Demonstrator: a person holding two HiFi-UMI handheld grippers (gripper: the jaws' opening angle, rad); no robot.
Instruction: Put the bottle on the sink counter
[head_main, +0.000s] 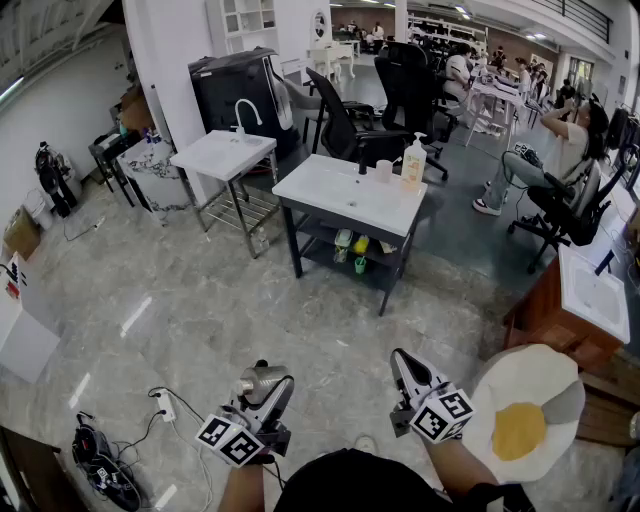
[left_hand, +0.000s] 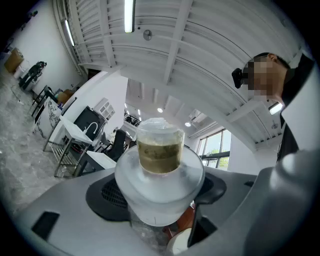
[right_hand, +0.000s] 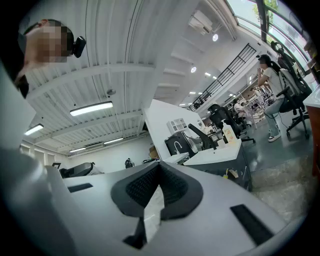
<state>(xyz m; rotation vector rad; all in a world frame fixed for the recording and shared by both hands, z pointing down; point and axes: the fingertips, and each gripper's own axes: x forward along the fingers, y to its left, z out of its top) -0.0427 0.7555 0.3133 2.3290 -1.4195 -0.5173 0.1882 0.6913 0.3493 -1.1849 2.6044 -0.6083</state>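
Note:
A clear plastic bottle (left_hand: 159, 160) with a wide collar and brownish contents under a clear cap stands between the jaws of my left gripper (left_hand: 160, 197), which is shut on it. In the head view the bottle (head_main: 262, 381) and the left gripper (head_main: 262, 398) are low at the frame's bottom, over the floor. My right gripper (head_main: 408, 377) is beside it, shut with nothing held; the right gripper view shows its pads (right_hand: 172, 192) together. The white sink counter (head_main: 330, 203) on a dark frame stands well ahead across the marble floor, with a soap dispenser (head_main: 413, 163) and a cup (head_main: 384, 171) on it.
A second white sink stand with a faucet (head_main: 222, 155) is to the counter's left. Office chairs (head_main: 345, 125) stand behind it, and a seated person (head_main: 565, 150) is at the right. An egg-shaped cushion (head_main: 520, 412) lies by my right. A power strip with cables (head_main: 163, 406) lies on the floor at the left.

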